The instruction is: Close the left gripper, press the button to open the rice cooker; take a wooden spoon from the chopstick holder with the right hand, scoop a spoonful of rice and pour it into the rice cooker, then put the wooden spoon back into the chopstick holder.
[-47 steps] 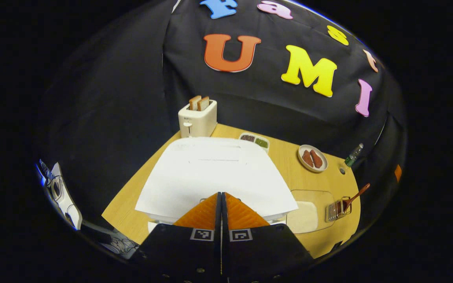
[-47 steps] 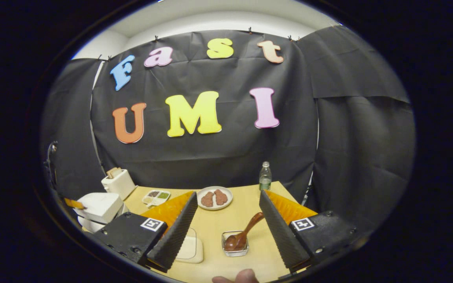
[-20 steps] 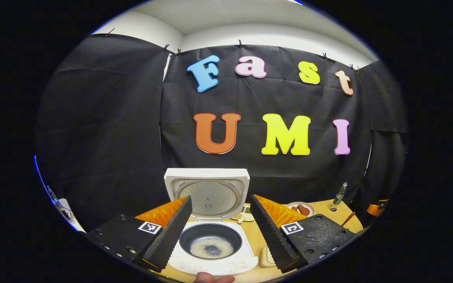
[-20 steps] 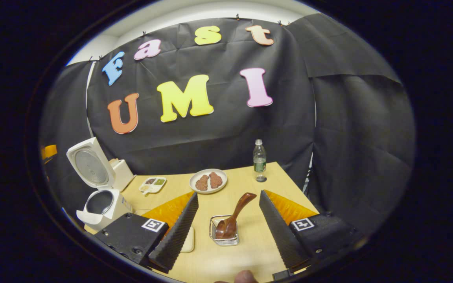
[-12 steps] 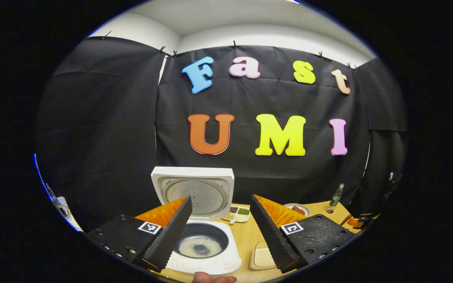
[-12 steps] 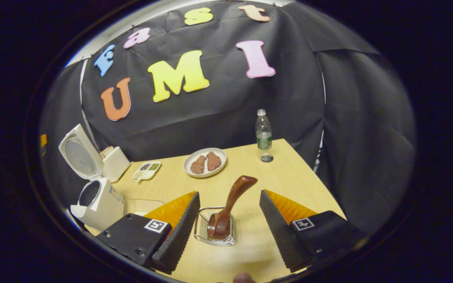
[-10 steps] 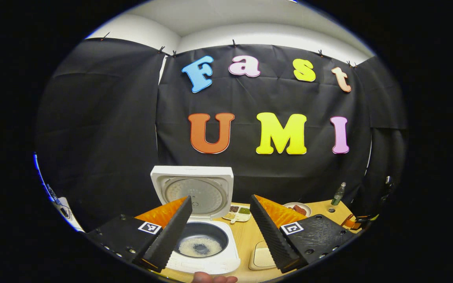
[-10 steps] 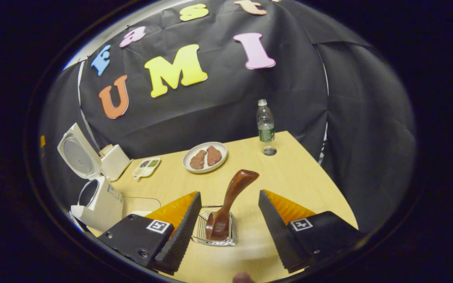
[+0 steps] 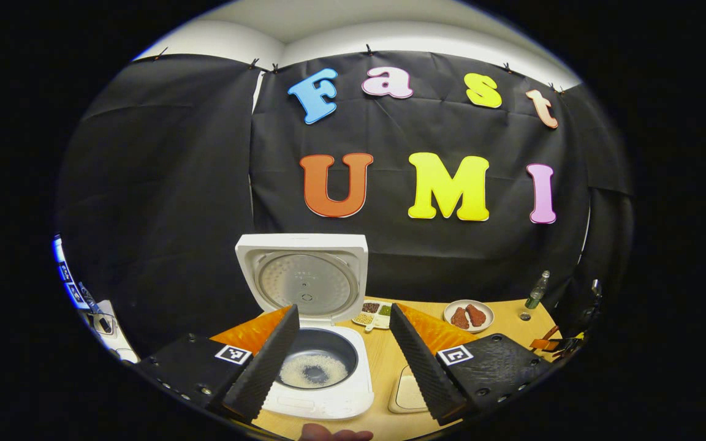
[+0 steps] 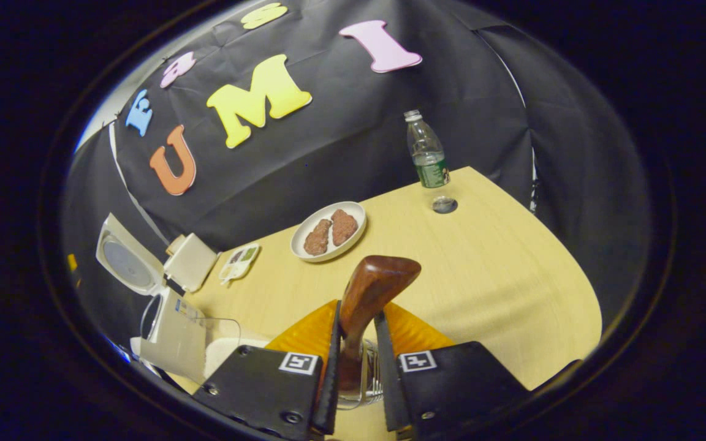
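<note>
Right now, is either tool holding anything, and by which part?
The right tool is shut on the dark brown wooden spoon, gripping its handle's lower shaft above the wire holder. The left tool is open, empty.

My worktop point(image 10: 500, 257) carries a plate point(image 10: 327, 231); bottle point(image 10: 428, 158) right of it, cooker point(image 10: 172, 334), toaster point(image 10: 190, 262) left.

We are in a staged kitchen booth: black cloth wall point(image 9: 163, 202) behind a wooden table point(image 10: 500, 269) carrying a rice cooker point(image 9: 316, 367), toaster point(image 10: 190, 262) and plate point(image 10: 327, 231).
</note>
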